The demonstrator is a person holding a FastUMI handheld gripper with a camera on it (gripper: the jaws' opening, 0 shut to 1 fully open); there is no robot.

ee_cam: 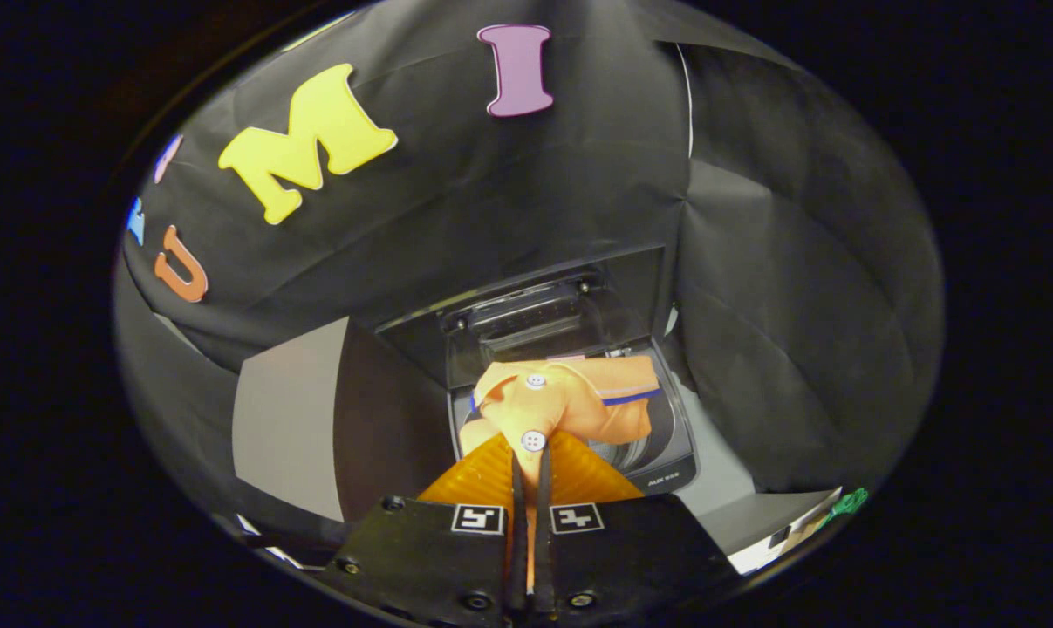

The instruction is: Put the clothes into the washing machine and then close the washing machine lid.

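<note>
One orange shirt (570,403) hangs pinched in the jaws of the gripper (530,475) above the open washing machine (666,462).

Pressed nearly together at lower centre of the frame, the jaws clamp the fabric by a white button (533,440); the shirt drapes over the drum opening, with the raised lid (526,318) behind it.

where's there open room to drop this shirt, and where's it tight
The gripper is shut on the orange shirt above the washing machine, lid raised. Free: the drum opening under the shirt, beside the machine's front rim. Tight: the back, under the lid's hinge.
</note>
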